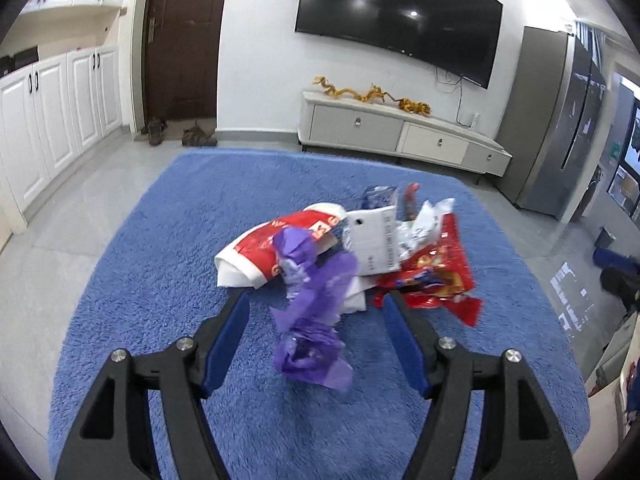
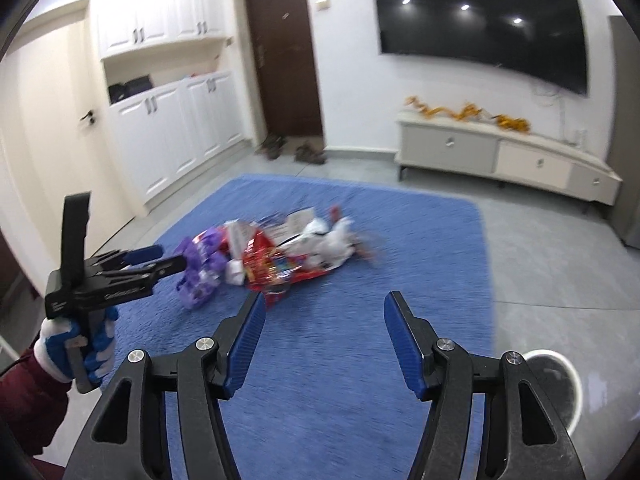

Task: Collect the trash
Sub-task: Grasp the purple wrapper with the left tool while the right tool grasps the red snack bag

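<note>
The living room had a wall-mounted television [image 1: 400, 12] over a low white cabinet [image 1: 400, 136], and a shaggy blue rug [image 1: 140, 280] where the trash lay heaped in one loose pile, handy for gathering. The left gripper [image 1: 316, 308] hung low with its fingers spread to either side of a crumpled purple wrapper [image 1: 312, 320], apparently lined up to take the nearest piece. Beyond it lay a red snack bag [image 1: 432, 272] and a white carton [image 1: 372, 240]. The right gripper [image 2: 325, 308] waited spread and empty, beside a white bin [image 2: 560, 384], probably the destination.

Left gripper [image 1: 316, 300] and right gripper [image 2: 325, 300] — both jaws wide apart
</note>
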